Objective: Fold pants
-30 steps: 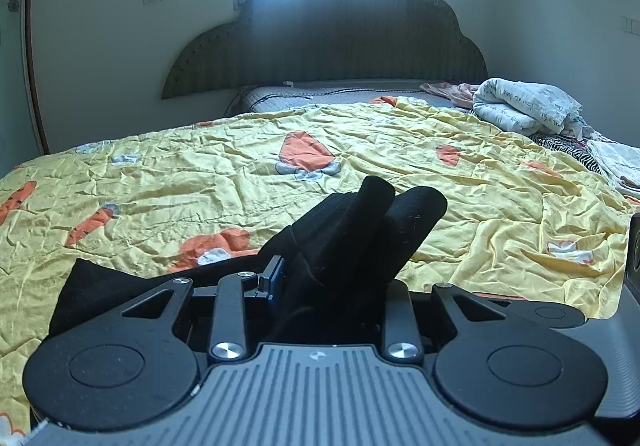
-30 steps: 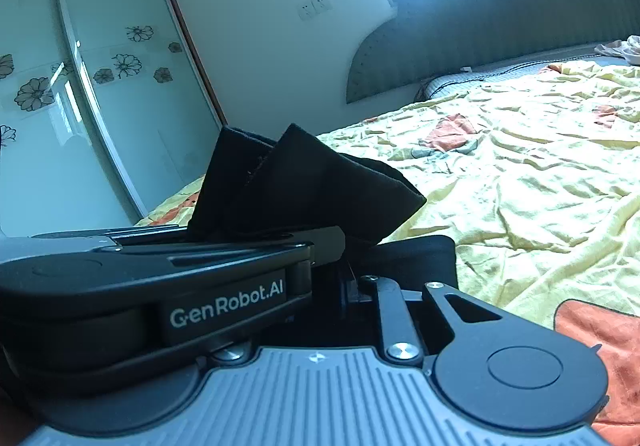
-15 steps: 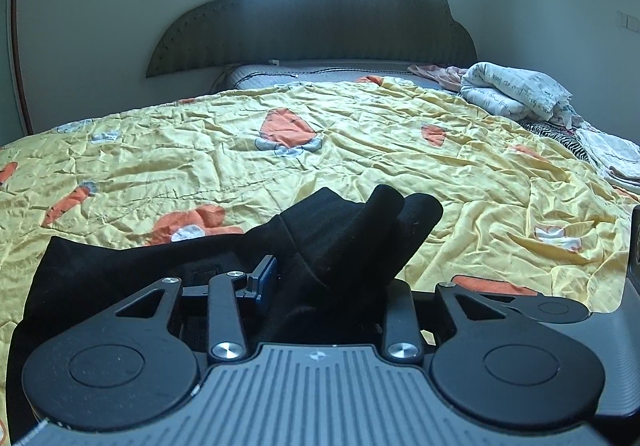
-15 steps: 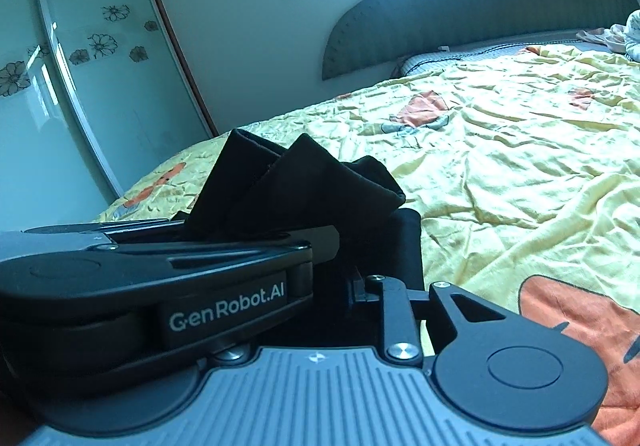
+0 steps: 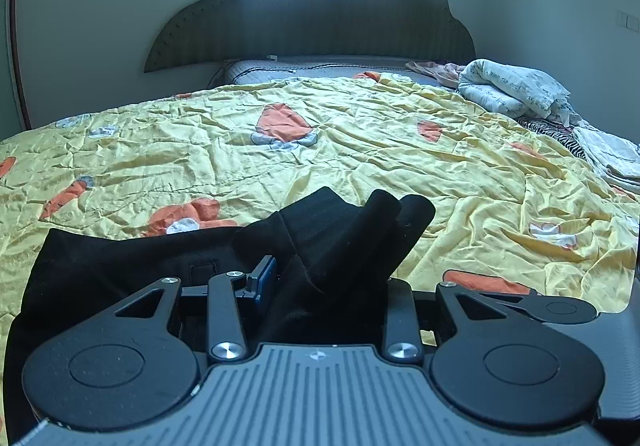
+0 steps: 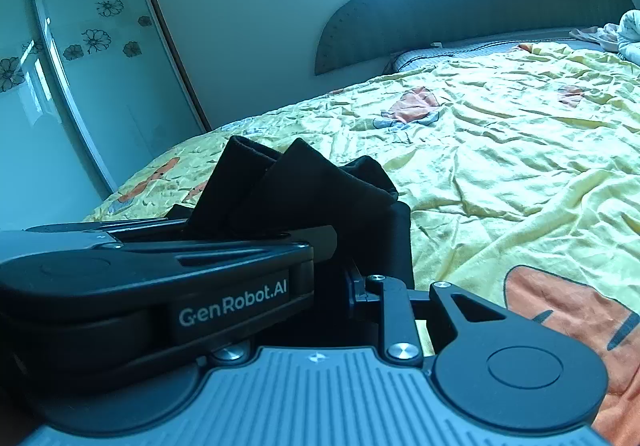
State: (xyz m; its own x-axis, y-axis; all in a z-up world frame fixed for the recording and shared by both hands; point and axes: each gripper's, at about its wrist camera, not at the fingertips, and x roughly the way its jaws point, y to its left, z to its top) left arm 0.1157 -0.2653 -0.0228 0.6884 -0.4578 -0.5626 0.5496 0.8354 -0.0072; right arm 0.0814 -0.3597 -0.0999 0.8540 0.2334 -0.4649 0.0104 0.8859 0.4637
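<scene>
I grip bunched edges of the black pants in both my left gripper and right gripper, fingers apparently clenched though fabric hides them, to lay a fold on the bed.

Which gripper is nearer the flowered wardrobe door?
Left: the left gripper sits on the door's side of the right gripper. Both have just been opening, with the black pants between their jaws.

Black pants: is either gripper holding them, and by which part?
Black pants sit bunched between the fingers of both the left gripper and right gripper; which part cannot be told. Both jaws have just been opening.
</scene>
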